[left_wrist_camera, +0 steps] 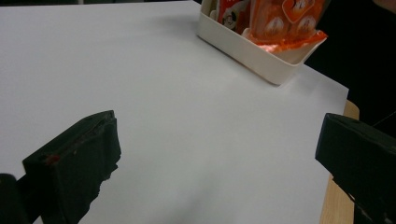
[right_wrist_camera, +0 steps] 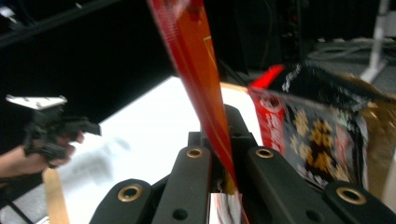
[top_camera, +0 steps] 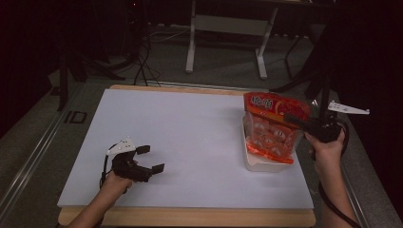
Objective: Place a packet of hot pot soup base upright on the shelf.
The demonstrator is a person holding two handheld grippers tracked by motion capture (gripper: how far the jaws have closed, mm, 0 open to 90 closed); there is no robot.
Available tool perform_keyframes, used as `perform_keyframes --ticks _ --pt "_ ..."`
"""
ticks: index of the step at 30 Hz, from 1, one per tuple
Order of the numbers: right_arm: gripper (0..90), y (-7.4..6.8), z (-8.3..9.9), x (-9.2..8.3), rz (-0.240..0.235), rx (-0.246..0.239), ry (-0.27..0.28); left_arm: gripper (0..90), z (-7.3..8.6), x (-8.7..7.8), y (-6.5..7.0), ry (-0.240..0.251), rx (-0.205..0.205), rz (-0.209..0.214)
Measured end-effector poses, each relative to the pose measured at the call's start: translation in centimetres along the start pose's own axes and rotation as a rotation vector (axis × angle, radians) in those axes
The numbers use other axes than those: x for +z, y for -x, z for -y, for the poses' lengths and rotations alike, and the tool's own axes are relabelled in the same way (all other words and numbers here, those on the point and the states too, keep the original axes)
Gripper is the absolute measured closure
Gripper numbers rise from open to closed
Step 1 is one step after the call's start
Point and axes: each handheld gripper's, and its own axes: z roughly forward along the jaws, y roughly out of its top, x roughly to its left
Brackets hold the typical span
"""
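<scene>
Orange-red plastic snack bag (top_camera: 273, 124) is pinched in the right gripper (top_camera: 298, 121), hanging into the cream plastic bin (top_camera: 260, 164) by the tabletop's right edge; left gripper (top_camera: 151, 158) jaws are spread wide, empty.

The snack bag (top_camera: 272, 127) hangs clamped between the shut jaws of the right gripper (top_camera: 295, 121), its lower end inside the tub (top_camera: 259, 163) just below that gripper. A second packet (right_wrist_camera: 322, 140) stands in the tub beside the held bag. The left gripper (top_camera: 151, 158) rests on the white board (top_camera: 190, 137), well apart to the tub's left, jaws spread.
</scene>
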Motion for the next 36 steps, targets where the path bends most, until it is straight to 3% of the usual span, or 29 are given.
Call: perform_keyframes --ticks 4,11,18,23,30,36 --pt "90.0 0.4 1.2 1.0 0.010 0.009 -0.042 0.0 0.1 0.0 -0.1 0.004 -0.005 0.000" --pt "90.0 1.5 3.2 0.9 0.024 0.036 -0.034 0.0 0.3 0.0 -0.2 0.004 -0.011 -0.002" --pt "88.6 1.6 3.2 0.7 0.046 0.035 -0.028 0.0 0.3 0.2 -0.1 -0.001 -0.007 -0.001" --pt "67.0 0.6 1.9 0.0 0.088 0.021 0.017 0.0 0.4 0.1 -0.1 0.005 -0.008 -0.003" --pt "41.3 -2.1 -1.8 -1.4 0.145 -0.070 0.068 0.0 0.4 0.1 -0.2 0.010 -0.011 -0.003" --pt "29.2 -4.3 -3.7 -1.0 0.134 -0.111 0.073 0.0 0.5 0.1 -0.1 0.018 0.000 -0.004"
